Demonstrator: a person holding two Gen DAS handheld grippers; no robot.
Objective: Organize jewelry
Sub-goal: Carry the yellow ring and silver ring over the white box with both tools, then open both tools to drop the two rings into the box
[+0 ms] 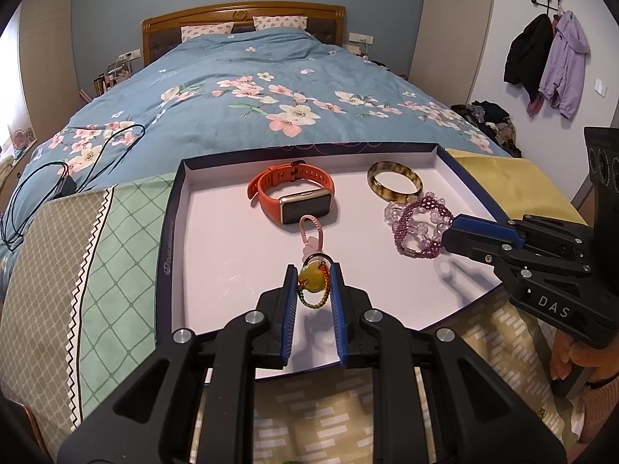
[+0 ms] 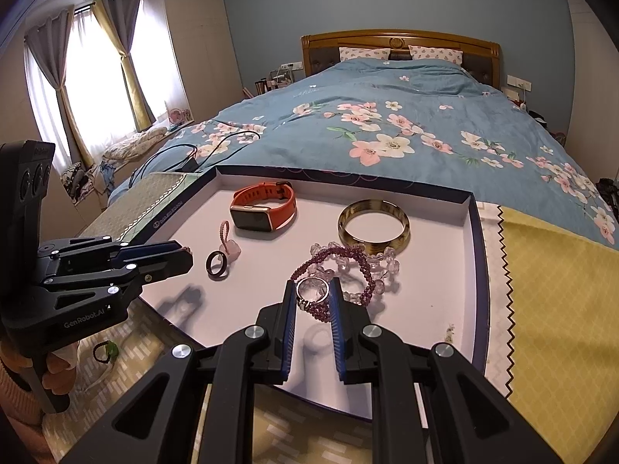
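Observation:
A white tray [image 1: 216,270] with a dark blue rim lies on a bench at the foot of a bed. My left gripper [image 1: 312,276] hangs over its near part, shut on a yellow-green stone pendant [image 1: 309,276] with a multicoloured braided cord. Just beyond it lie a dark ring [image 2: 217,265] and a pink cord charm [image 1: 311,228]. My right gripper [image 2: 312,294] is shut on a silver ring [image 2: 312,290], just above a purple bead bracelet [image 2: 340,270] and a clear crystal bracelet [image 2: 381,261]. An orange smartwatch [image 1: 294,193] and an amber bangle [image 1: 394,181] lie farther back.
Patterned green, beige and yellow cloths [image 1: 116,239] cover the bench under the tray. A green bead bracelet [image 2: 106,350] lies on the cloth at the near left. Behind is the bed with a blue floral duvet [image 1: 271,89] and a black cable [image 1: 77,170]. Hands [image 1: 572,355] hold both grippers.

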